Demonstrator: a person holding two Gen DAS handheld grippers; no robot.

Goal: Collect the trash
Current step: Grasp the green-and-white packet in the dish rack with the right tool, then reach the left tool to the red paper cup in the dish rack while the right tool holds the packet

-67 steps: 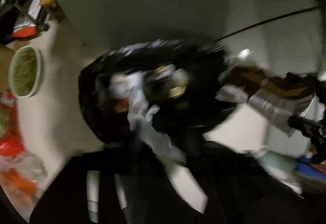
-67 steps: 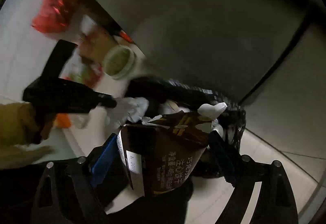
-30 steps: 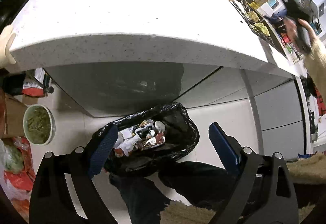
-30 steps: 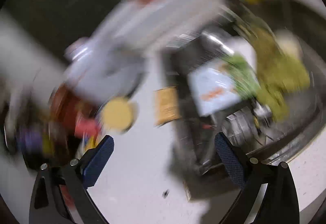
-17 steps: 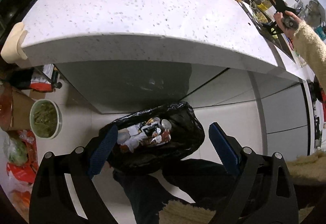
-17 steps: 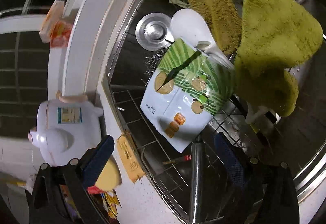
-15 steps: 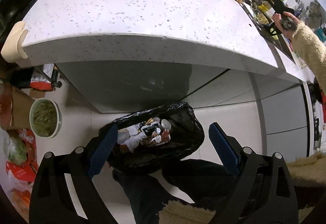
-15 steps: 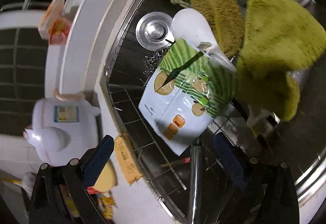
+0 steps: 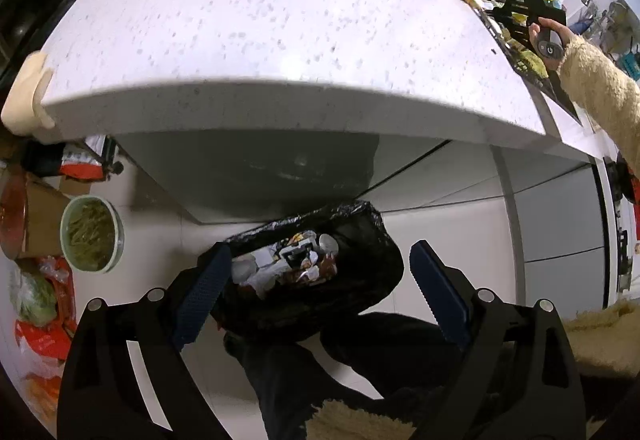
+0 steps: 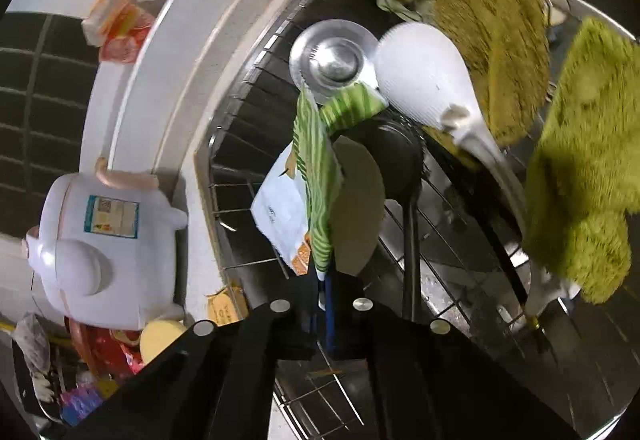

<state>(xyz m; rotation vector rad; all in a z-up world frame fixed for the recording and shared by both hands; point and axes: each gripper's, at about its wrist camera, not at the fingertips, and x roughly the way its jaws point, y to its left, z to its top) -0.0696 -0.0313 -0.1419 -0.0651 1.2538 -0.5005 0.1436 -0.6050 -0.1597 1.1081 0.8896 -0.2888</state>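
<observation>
Right wrist view: the right gripper (image 10: 322, 300) has its blue pads together, clamped on the lower edge of a green-striped, white-and-orange plastic snack pouch (image 10: 316, 176), which now stands edge-on and folded above the fingertips at 12 o'clock. Half a second earlier the jaws stood wide apart and the pouch lay flat, face up, on the wire rack (image 10: 256, 236) of the steel sink (image 10: 452, 280). At 12 o'clock from the pouch sits the round metal drain cover (image 10: 332, 60); at 1 o'clock, a white plastic rice paddle (image 10: 424, 80); at 2 to 3 o'clock, two olive-green fuzzy cloths (image 10: 580, 168). A white rice cooker (image 10: 104, 240) stands on the counter at 9 o'clock.

Left wrist view: the left gripper (image 9: 320, 292) has its blue pads wide apart with nothing between them, as in the earlier frame, and hangs over a black plastic trash bag (image 9: 352, 272) on the floor at 12 o'clock from the fingertips. Crumpled wrappers and white scraps (image 9: 288, 264) lie inside the bag. The white speckled stone countertop (image 9: 260, 28) fills the upper field. A pale green bowl of greens (image 9: 92, 234) stands on the floor at 9 o'clock. At 2 o'clock, a cream fleece sleeve (image 9: 596, 88) reaches to the sink; it sits lower there than before.
</observation>
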